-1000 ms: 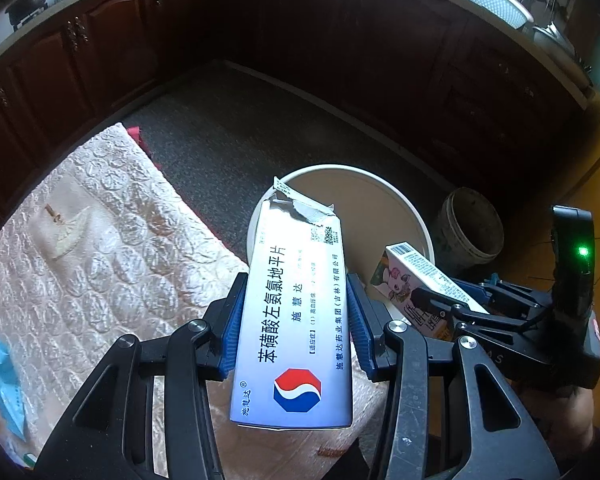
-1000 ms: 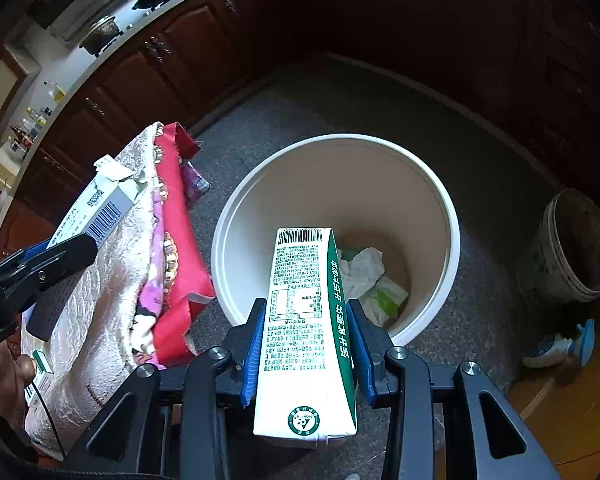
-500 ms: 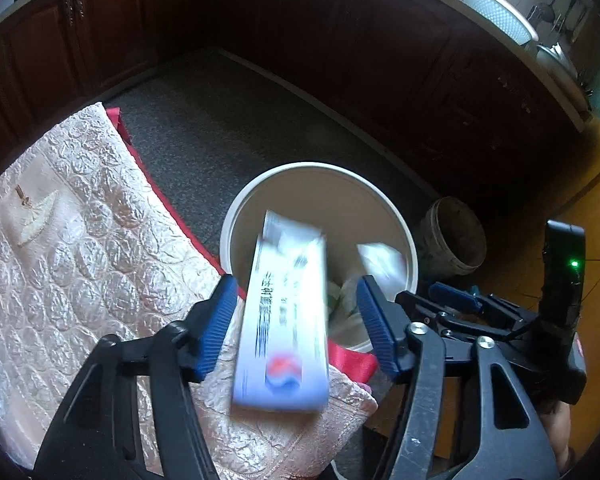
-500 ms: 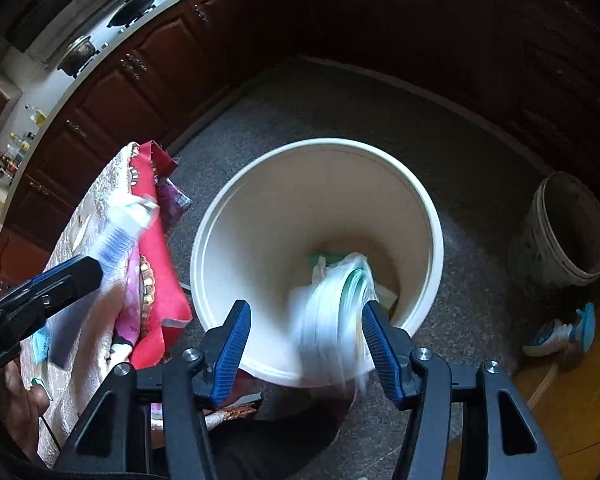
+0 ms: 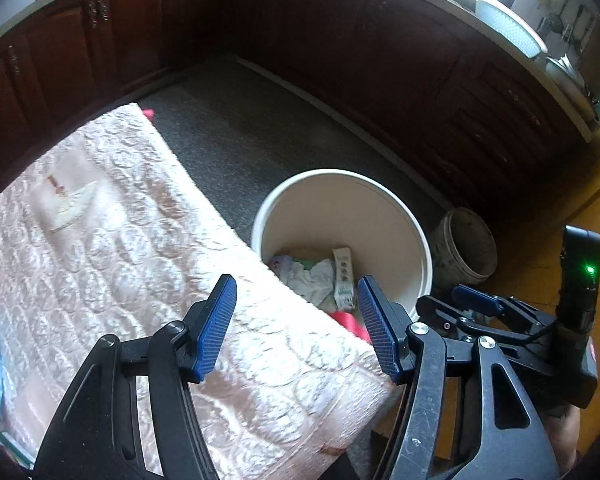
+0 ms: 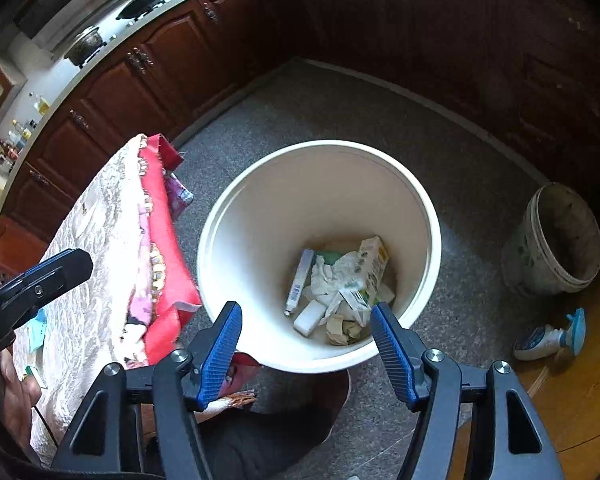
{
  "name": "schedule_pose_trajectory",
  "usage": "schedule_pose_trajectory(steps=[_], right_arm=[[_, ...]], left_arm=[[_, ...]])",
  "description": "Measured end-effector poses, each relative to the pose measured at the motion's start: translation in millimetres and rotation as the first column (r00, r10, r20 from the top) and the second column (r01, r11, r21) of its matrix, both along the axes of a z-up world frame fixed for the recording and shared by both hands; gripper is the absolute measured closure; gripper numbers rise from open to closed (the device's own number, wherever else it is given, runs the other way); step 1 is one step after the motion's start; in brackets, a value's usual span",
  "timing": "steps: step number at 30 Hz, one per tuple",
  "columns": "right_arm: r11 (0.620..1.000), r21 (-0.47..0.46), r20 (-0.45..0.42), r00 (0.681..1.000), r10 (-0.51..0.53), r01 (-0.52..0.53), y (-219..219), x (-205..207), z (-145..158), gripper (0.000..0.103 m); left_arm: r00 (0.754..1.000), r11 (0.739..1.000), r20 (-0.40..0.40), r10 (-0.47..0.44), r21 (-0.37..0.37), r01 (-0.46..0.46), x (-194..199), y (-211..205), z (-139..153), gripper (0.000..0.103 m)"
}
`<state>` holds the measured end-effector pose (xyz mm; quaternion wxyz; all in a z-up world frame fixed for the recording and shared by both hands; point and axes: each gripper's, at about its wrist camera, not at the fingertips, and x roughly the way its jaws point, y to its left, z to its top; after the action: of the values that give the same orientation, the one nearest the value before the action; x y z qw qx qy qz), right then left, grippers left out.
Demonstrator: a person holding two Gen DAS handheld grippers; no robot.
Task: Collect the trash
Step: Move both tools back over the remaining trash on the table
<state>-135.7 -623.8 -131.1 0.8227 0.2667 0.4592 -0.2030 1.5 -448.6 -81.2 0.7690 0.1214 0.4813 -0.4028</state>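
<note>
My left gripper has its jaws apart, with nothing between them. They have just been opening. It hangs over the edge of the tabletop's pink cloth, near the white bin. My right gripper also has its jaws apart and empty, and they have just been opening too. It points down over the near rim of the bin. The trash, boxes and crumpled paper, lies at the bottom of the bin, below my jaws and not touching them.
</note>
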Motion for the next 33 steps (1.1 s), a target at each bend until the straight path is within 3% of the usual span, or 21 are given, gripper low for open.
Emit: schedule_pose_trajectory(steps=[18, 33], right_arm=[[0.989, -0.096, 0.047, 0.992, 0.114, -0.109, 56.8, 27.9, 32.7, 0.035], [0.958, -0.173, 0.084, 0.965, 0.247, -0.23, 120.4, 54.9, 61.0, 0.033]], left_arm=[[0.986, 0.988, 0.056, 0.157, -0.016, -0.156, 11.3, 86.3, 16.9, 0.041], [0.94, 0.951, 0.15, 0.307, -0.009, -0.31, 18.5, 196.4, 29.5, 0.041]])
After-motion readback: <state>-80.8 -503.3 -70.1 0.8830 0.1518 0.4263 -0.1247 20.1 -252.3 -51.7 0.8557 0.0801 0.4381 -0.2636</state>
